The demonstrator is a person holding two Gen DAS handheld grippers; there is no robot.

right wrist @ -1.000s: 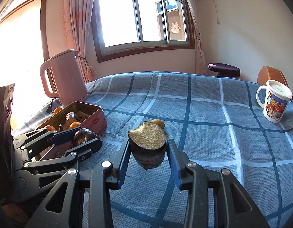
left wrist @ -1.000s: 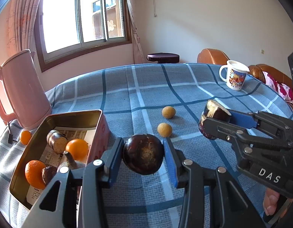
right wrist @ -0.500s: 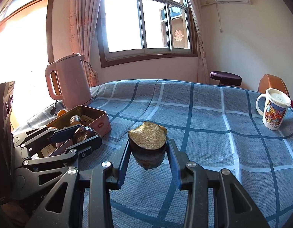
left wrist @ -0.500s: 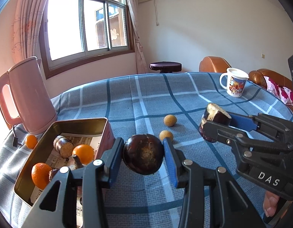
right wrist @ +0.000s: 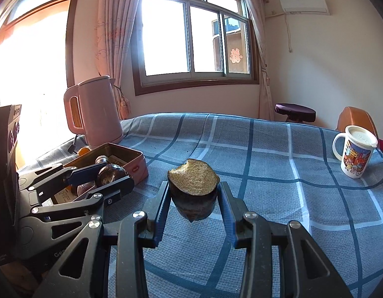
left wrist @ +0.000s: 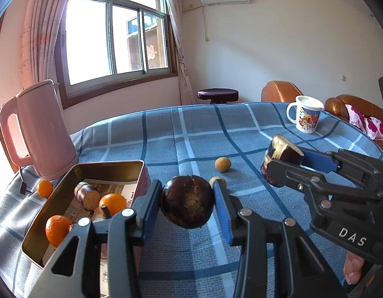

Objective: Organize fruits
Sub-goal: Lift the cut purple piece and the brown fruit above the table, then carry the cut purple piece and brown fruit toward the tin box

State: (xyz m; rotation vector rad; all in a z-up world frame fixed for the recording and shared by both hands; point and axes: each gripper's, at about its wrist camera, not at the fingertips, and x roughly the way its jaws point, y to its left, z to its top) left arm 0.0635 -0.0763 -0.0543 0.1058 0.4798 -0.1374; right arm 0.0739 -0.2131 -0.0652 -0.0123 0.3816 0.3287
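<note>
Tin [left wrist: 142,171], kettle [left wrist: 42,129], mug [left wrist: 306,114] on plaid cloth.
Left gripper [left wrist: 187,202] clamps round dark fruit [left wrist: 187,202]; right gripper [right wrist: 194,193] clamps cut dark piece [right wrist: 192,188], pale flesh up.

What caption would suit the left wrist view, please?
Left gripper holds a dark round fruit beside the open tin.

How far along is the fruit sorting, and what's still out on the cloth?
Done: two oranges and a cut dark piece lie in the tin. In hand: left gripper clamps a round dark fruit; right gripper clamps a cut fruit piece. Left: two small tan fruits on the cloth, one orange beside the kettle.
</note>
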